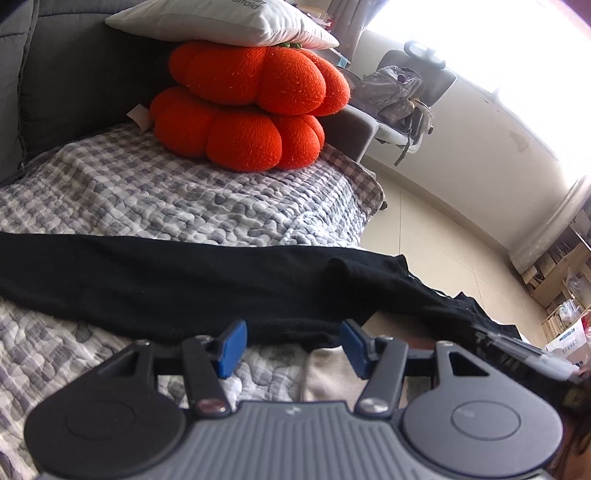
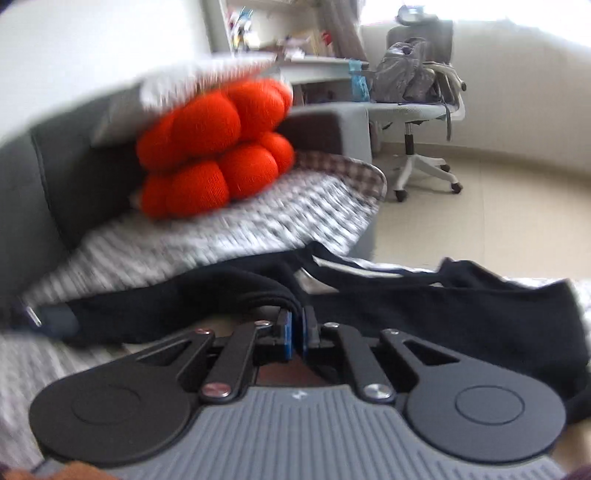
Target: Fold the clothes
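A black garment [image 1: 166, 284] lies stretched across the checked quilt [image 1: 166, 195] on the sofa seat, one end trailing off the seat edge to the right. My left gripper [image 1: 293, 345] is open, its blue pads [image 1: 232, 349] wide apart at the garment's near edge, not pressing it. In the blurred right wrist view the same black garment [image 2: 424, 314] is spread in front. My right gripper [image 2: 297, 332] has its blue pads almost together, and a fold of the black cloth runs down between them.
Two orange pumpkin cushions [image 1: 251, 107] are stacked at the back of the seat under a white pillow [image 1: 221, 18]. The grey sofa back [image 1: 74, 74] rises behind. An office chair with a backpack [image 2: 413, 85] stands on the pale floor [image 2: 480, 221]. Shelves [image 1: 561, 288] line the right wall.
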Demonstrator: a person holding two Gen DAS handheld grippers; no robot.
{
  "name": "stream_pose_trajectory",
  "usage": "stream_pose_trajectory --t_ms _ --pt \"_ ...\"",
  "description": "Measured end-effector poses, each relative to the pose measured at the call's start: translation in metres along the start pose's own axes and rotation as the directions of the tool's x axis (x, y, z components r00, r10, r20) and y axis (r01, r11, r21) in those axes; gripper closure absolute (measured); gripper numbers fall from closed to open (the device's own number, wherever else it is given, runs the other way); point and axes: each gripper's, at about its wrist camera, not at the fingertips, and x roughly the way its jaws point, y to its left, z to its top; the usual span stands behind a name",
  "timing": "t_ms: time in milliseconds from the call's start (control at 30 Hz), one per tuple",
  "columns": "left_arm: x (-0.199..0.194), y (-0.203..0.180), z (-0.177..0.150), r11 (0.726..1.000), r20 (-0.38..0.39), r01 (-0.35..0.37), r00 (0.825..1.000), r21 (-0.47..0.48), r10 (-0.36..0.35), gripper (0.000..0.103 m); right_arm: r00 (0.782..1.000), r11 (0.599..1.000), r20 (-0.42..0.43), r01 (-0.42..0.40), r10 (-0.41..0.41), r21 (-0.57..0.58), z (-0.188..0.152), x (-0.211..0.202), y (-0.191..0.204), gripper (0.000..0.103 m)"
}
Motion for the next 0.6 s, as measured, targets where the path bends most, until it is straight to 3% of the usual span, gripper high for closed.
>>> stream_pose_trajectory --t_ms 100,200,267,400,467,500,600 --pt "0.001 0.000 0.000 1.000 -0.002 -0.002 1.000 -0.002 0.002 0.045 0.994 0.960 0.012 0.110 -0.111 -0.257 -0.008 0.009 0.035 0.088" --pt "0.001 0.000 0.000 1.000 0.000 -0.011 1.000 -0.001 0.011 0.045 0.977 0.854 0.083 0.211 -0.196 -0.475 -0.017 0.021 0.071 0.088" --pt "0.001 0.002 0.001 1.000 -0.002 -0.009 1.000 -0.008 0.009 0.045 0.963 0.765 0.139 0.268 -0.230 -0.585 -0.021 0.032 0.091 0.088" --pt "0.001 0.006 0.002 1.000 -0.004 -0.005 1.000 -0.024 0.005 0.045 0.959 0.665 0.176 0.280 -0.222 -0.693 -0.023 0.049 0.112 0.088" --pt "0.001 0.009 0.003 0.999 -0.004 -0.003 1.000 -0.032 0.003 0.045 0.965 0.646 0.186 0.262 -0.185 -0.717 -0.025 0.050 0.118 0.089" --pt "0.000 0.010 0.004 0.999 -0.004 -0.003 1.000 -0.037 0.002 0.045 0.970 0.656 0.176 0.242 -0.166 -0.715 -0.025 0.048 0.118 0.099" --pt "-0.002 0.015 0.006 0.998 0.002 0.001 1.000 -0.055 -0.001 0.045 0.982 0.716 0.156 0.186 -0.109 -0.673 -0.019 0.040 0.114 0.099"
